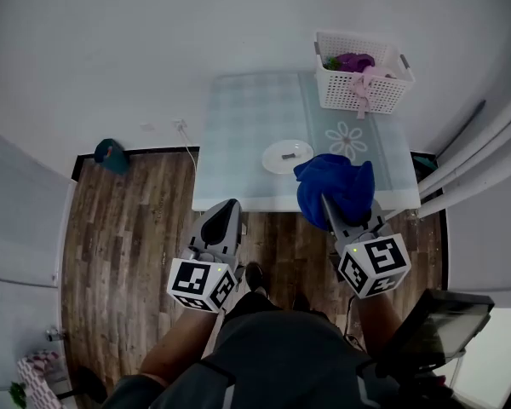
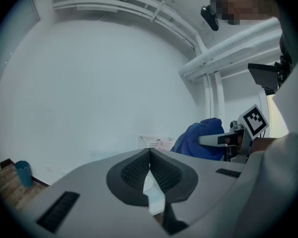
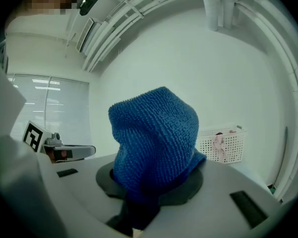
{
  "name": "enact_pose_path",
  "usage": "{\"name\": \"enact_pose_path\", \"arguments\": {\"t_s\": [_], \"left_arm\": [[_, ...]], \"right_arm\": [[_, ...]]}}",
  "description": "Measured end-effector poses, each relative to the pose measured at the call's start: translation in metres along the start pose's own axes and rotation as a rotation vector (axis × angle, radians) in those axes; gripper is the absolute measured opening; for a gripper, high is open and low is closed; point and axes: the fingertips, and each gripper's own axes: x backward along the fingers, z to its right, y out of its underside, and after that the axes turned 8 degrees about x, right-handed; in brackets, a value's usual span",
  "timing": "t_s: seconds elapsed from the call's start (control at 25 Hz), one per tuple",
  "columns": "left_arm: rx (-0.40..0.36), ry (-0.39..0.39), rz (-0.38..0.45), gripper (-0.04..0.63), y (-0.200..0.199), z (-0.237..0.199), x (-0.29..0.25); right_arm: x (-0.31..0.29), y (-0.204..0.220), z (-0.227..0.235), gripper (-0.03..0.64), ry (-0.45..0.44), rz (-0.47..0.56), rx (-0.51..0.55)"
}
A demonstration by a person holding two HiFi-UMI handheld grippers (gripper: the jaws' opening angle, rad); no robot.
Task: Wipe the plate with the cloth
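A small white plate [image 1: 287, 156] lies near the front edge of the table [image 1: 238, 135], with a small dark thing on it. My right gripper [image 1: 327, 203] is shut on a bunched blue cloth [image 1: 336, 187], held up over the table's front right edge, right of the plate. In the right gripper view the blue cloth [image 3: 154, 143] stands up out of the shut jaws. My left gripper [image 1: 231, 204] hangs in front of the table, left of the plate, its pads [image 2: 161, 171] pressed together with nothing between them.
A white slotted basket [image 1: 361, 82] with purple and pink things in it stands at the table's back right corner. White pipes [image 1: 481, 156] run along the right wall. A teal object [image 1: 111, 155] lies on the wooden floor at left.
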Motion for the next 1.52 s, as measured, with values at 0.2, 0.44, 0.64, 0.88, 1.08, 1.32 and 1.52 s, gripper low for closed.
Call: {"name": "enact_pose_path", "arguments": {"t_s": [0.2, 0.44, 0.64, 0.88, 1.08, 1.32, 1.52], "left_arm": [[0.011, 0.016, 0.037, 0.009, -0.019, -0.041, -0.027], [0.039, 0.046, -0.037, 0.009, -0.013, -0.081, -0.061], [0.056, 0.063, -0.094, 0.009, 0.000, -0.095, -0.087], [0.069, -0.002, -0.166, 0.009, 0.028, -0.106, -0.126], [0.131, -0.066, -0.251, 0.010, 0.057, -0.110, -0.157], [0.209, -0.167, -0.362, 0.011, 0.106, -0.115, -0.186], [0.269, -0.227, -0.485, 0.011, 0.158, -0.127, -0.200]], "right_arm": [[-0.043, -0.006, 0.001, 0.110, 0.044, -0.019, 0.021], [-0.090, -0.006, 0.003, 0.110, 0.087, -0.056, 0.030], [-0.119, -0.004, 0.007, 0.110, 0.079, -0.063, 0.035], [-0.156, 0.012, 0.032, 0.110, 0.008, -0.093, 0.031], [-0.184, 0.029, 0.047, 0.110, -0.109, -0.132, 0.052], [-0.219, 0.073, 0.058, 0.110, -0.219, -0.204, 0.072], [-0.249, 0.123, 0.047, 0.110, -0.294, -0.304, 0.098]]}}
